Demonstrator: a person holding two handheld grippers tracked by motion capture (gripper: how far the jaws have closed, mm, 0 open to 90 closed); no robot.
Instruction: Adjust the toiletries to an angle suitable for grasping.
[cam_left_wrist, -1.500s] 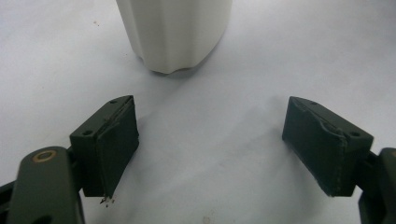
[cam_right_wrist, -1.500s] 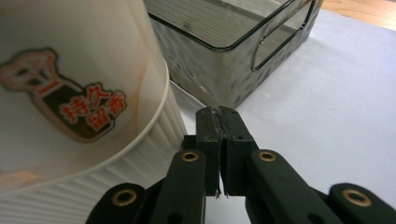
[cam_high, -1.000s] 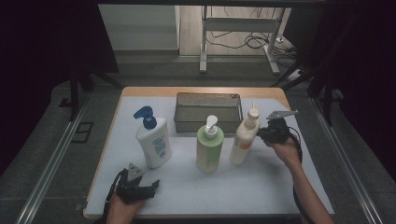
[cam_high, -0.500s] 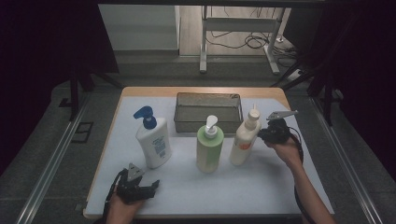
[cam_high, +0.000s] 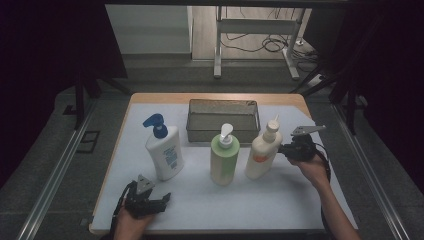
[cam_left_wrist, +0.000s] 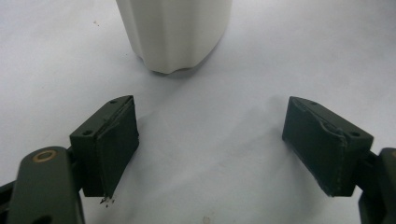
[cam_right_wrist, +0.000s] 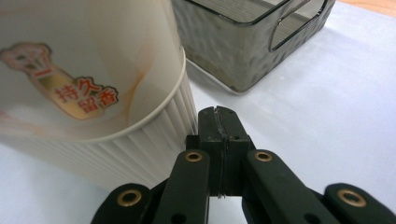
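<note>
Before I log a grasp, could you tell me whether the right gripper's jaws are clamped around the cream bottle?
No, the right gripper has its jaws pressed flat together with nothing between them, beside the cream bottle.

Each hand-held gripper (cam_high: 148, 204) black w/ brass rivets, grey 3-cornered plate on top, black cable; forearms bare.

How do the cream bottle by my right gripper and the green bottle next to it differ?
The cream bottle has a slim pointed nozzle cap; the green bottle has a white pump head. The cream bottle carries an orange-red label; the green bottle's side looks plain. The cream bottle leans left in the high view; the green one stands straight. Both stand before the basket.
</note>
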